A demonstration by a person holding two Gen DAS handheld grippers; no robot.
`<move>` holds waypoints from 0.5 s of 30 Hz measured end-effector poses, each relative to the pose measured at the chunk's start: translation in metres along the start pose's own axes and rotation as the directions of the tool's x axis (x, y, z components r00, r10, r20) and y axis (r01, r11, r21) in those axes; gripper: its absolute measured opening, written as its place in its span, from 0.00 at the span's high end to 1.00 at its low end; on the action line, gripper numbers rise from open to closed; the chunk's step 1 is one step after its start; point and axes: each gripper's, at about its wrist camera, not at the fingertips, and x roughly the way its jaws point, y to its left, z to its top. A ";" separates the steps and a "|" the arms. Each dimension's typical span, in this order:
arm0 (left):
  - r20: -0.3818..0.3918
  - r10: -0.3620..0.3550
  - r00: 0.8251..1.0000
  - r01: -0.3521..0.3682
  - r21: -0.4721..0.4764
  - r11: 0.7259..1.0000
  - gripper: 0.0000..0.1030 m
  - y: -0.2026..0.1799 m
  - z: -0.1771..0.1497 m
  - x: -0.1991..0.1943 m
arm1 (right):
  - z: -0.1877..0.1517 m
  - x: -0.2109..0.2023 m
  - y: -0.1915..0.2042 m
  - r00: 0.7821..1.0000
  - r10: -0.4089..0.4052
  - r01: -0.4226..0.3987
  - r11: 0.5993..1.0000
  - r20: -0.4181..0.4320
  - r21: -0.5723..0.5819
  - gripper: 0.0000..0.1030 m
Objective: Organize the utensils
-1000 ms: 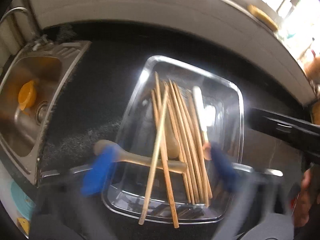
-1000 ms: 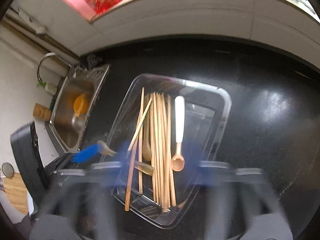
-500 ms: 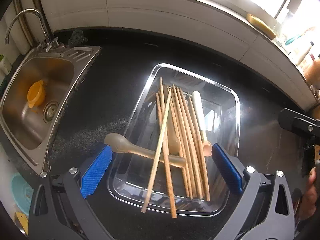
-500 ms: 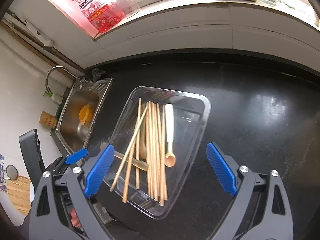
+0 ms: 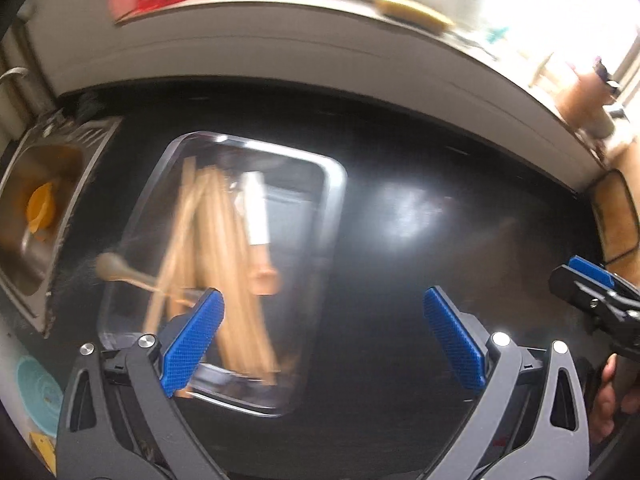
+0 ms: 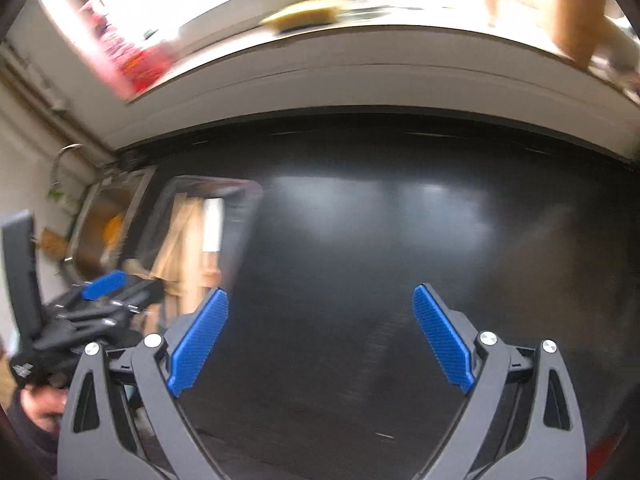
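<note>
Both grippers, left [image 5: 322,338] and right [image 6: 320,336], are held spread and empty above the counter [image 6: 360,240]. Beyond, chopsticks [image 5: 216,248] and spoons, blurred, lie loose in the tray [image 5: 328,208]; sorting appears unfinished. An aligned grasp is called for.

The left gripper [image 5: 324,332] hangs spread wide and empty; the clear tray [image 5: 320,240] of chopsticks [image 5: 224,240] lies ahead-left.

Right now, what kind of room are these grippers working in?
Most likely a home kitchen: a steel sink set into a black countertop, a clear tray of chopsticks and spoons, and a sponge on the window ledge.
</note>
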 end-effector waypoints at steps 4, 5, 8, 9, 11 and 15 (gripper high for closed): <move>-0.011 -0.040 0.999 0.040 0.063 0.997 0.05 -0.061 -0.002 0.004 | -0.019 -0.026 -0.062 0.991 -0.134 0.133 0.990 0.023 0.053 0.11; -0.012 -0.043 0.999 0.044 0.079 0.996 0.05 -0.073 -0.004 0.005 | -0.023 -0.031 -0.074 0.987 -0.160 0.158 0.986 0.028 0.062 0.11; -0.018 -0.049 0.999 0.051 0.117 0.992 0.05 -0.106 -0.008 0.008 | -0.032 -0.038 -0.105 0.981 -0.193 0.190 0.978 0.026 0.091 0.11; -0.019 -0.051 0.999 0.053 0.125 0.991 0.05 -0.116 -0.008 0.009 | -0.035 -0.040 -0.116 0.981 -0.194 0.190 0.977 0.025 0.100 0.11; -0.019 -0.051 0.999 0.053 0.134 0.990 0.05 -0.132 -0.009 0.011 | -0.038 -0.043 -0.131 0.979 -0.203 0.200 0.974 0.021 0.104 0.11; -0.022 -0.050 0.998 0.053 0.128 0.990 0.05 -0.151 -0.011 0.016 | -0.042 -0.044 -0.147 0.979 -0.204 0.200 0.974 0.020 0.107 0.11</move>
